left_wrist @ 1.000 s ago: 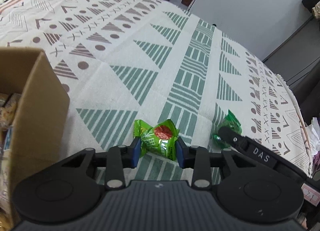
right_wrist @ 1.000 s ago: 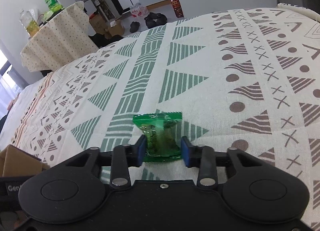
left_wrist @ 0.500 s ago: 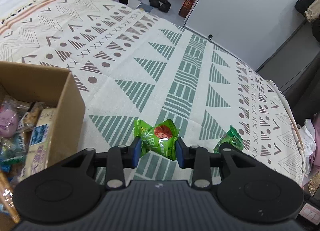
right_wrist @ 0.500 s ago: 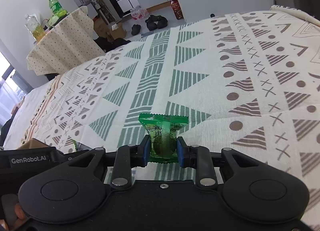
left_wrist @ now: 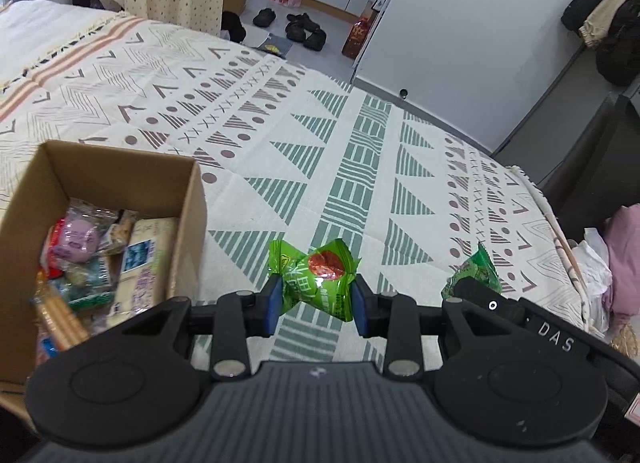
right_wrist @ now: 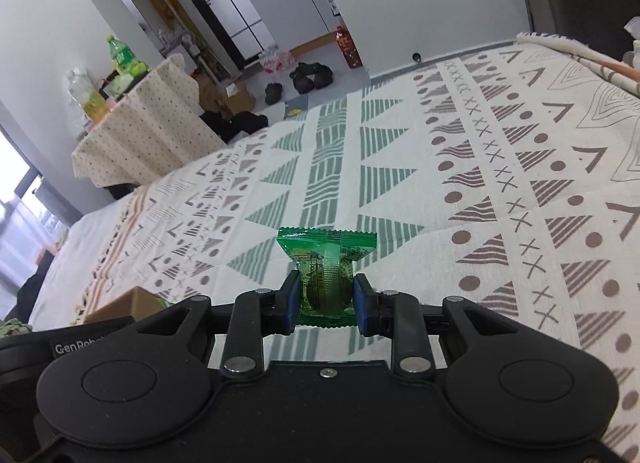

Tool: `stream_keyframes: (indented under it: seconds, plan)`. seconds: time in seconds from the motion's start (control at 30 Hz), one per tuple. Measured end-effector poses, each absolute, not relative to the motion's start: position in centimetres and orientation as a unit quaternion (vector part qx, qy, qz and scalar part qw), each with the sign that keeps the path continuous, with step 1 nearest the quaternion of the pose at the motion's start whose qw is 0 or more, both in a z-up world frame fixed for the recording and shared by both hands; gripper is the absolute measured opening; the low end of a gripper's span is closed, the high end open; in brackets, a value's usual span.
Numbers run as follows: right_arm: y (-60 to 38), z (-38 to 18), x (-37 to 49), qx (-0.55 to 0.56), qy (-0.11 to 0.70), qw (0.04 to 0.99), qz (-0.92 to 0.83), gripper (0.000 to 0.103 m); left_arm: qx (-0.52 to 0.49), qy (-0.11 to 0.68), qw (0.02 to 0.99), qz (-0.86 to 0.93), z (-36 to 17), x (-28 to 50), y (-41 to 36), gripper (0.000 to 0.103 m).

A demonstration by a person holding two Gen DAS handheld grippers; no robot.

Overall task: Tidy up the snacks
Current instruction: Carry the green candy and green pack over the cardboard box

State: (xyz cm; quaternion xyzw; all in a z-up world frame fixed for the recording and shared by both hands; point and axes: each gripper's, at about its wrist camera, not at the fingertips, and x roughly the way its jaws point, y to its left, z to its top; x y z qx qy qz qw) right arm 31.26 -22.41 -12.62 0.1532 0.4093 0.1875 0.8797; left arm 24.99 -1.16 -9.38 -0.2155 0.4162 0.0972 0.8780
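My left gripper (left_wrist: 315, 307) is shut on a bright green snack packet with a red spot (left_wrist: 316, 278), held above the patterned cloth. An open cardboard box (left_wrist: 120, 175) with several wrapped snacks inside stands to its left. My right gripper (right_wrist: 326, 305) is shut on a dark green clear snack packet (right_wrist: 325, 271), lifted off the cloth. That packet also shows in the left wrist view (left_wrist: 474, 273), to the right of the left gripper. A corner of the box shows in the right wrist view (right_wrist: 132, 303), at lower left.
The patterned tablecloth (left_wrist: 360, 167) covers the whole table. Its far edge drops to a floor with shoes (left_wrist: 298, 25) and a red bottle (left_wrist: 358, 37). A cloth-covered side table with bottles (right_wrist: 136, 115) stands beyond. Pink and white bags (left_wrist: 608, 263) lie at the right edge.
Both grippers have risen with their packets. The right gripper closed tighter on the dark green packet and lifted it. The left view now looks down into the box.
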Motion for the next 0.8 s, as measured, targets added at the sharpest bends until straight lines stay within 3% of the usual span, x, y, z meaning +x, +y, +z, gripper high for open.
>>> stream_keyframes:
  seconds: [0.8]
  plan:
    - [-19.7, -7.7, 23.6, 0.170, 0.356, 0.885, 0.247, 0.027, -0.220, 0.387, 0.887, 0.119, -4.3, 17.5, 4.8, 0.035]
